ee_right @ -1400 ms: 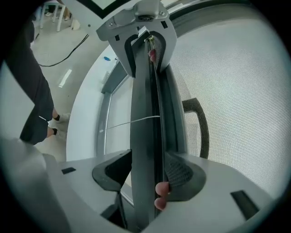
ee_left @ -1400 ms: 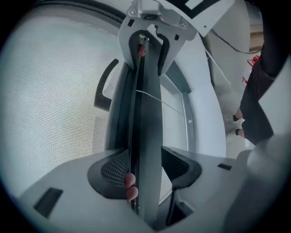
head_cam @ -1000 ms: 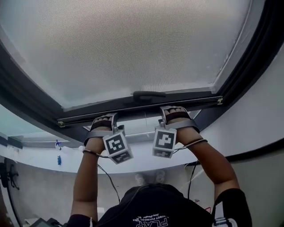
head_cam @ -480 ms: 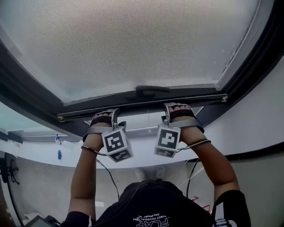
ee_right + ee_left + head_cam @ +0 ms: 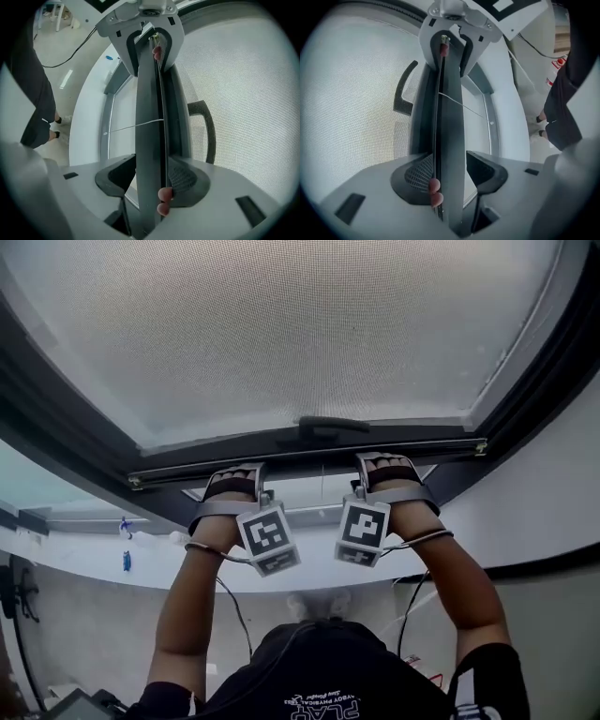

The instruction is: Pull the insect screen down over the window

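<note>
The insect screen (image 5: 281,334) is a pale mesh that fills most of the window, ending in a dark bottom bar (image 5: 309,454) with a small handle (image 5: 333,427) at its middle. My left gripper (image 5: 234,484) is shut on the bar left of the handle. My right gripper (image 5: 386,470) is shut on it right of the handle. In the left gripper view the bar (image 5: 450,122) runs up between the jaws of the left gripper (image 5: 452,180), the handle (image 5: 404,91) off to the left. The right gripper view shows the bar (image 5: 149,131) clamped in the right gripper (image 5: 152,180).
A thick dark window frame (image 5: 56,432) surrounds the screen, with a white wall (image 5: 553,502) at the right. Below the bar lies a strip of uncovered glass and a white sill (image 5: 94,563). Cables (image 5: 234,610) hang from both grippers. The person's dark shirt (image 5: 319,676) fills the bottom.
Both grippers keep their hold on the bar. Bar, handle and hands sit slightly further right and higher in the head view than a second ago.
</note>
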Available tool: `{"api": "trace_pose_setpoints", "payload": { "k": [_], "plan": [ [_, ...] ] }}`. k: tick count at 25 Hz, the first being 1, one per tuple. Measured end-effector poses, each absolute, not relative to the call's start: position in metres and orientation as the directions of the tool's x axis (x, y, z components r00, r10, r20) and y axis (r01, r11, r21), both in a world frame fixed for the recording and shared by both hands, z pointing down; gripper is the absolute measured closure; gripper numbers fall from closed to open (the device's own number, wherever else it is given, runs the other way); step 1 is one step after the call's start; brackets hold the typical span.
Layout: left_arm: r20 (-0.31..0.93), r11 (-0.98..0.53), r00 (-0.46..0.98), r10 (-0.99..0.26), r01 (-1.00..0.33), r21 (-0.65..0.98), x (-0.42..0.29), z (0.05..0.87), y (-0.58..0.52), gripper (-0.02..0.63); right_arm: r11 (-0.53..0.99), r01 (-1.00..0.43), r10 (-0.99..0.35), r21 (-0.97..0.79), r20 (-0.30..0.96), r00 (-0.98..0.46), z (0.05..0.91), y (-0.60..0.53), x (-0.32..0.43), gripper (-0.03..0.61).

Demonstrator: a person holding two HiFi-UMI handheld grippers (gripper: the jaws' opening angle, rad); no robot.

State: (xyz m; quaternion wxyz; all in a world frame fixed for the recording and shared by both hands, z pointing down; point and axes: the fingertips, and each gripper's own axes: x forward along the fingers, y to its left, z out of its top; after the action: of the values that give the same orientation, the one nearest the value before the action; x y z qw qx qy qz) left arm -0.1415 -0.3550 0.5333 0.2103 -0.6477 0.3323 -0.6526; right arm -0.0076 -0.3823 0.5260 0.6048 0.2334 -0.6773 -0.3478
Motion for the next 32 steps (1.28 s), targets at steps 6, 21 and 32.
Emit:
{"api": "trace_pose_setpoints", "payload": {
  "k": [6, 21, 32],
  "plan": [
    [0.728, -0.712, -0.054, -0.684, -0.165, -0.682, -0.140, 0.530, -0.354, 0.407, 0.680, 0.151, -0.704, 0.717, 0.697, -0.137, 0.525, -0.380, -0.004, 0.367],
    [0.704, -0.687, -0.043, -0.709, -0.185, -0.703, -0.138, 0.542, -0.356, 0.394, 0.650, 0.118, -0.740, 0.750, 0.661, -0.123, 0.533, -0.383, -0.006, 0.367],
    [0.703, -0.684, -0.048, -0.710, -0.194, -0.704, -0.137, 0.538, -0.360, 0.396, 0.658, 0.106, -0.735, 0.746, 0.666, -0.126, 0.531, -0.386, -0.007, 0.368]
  ]
}}
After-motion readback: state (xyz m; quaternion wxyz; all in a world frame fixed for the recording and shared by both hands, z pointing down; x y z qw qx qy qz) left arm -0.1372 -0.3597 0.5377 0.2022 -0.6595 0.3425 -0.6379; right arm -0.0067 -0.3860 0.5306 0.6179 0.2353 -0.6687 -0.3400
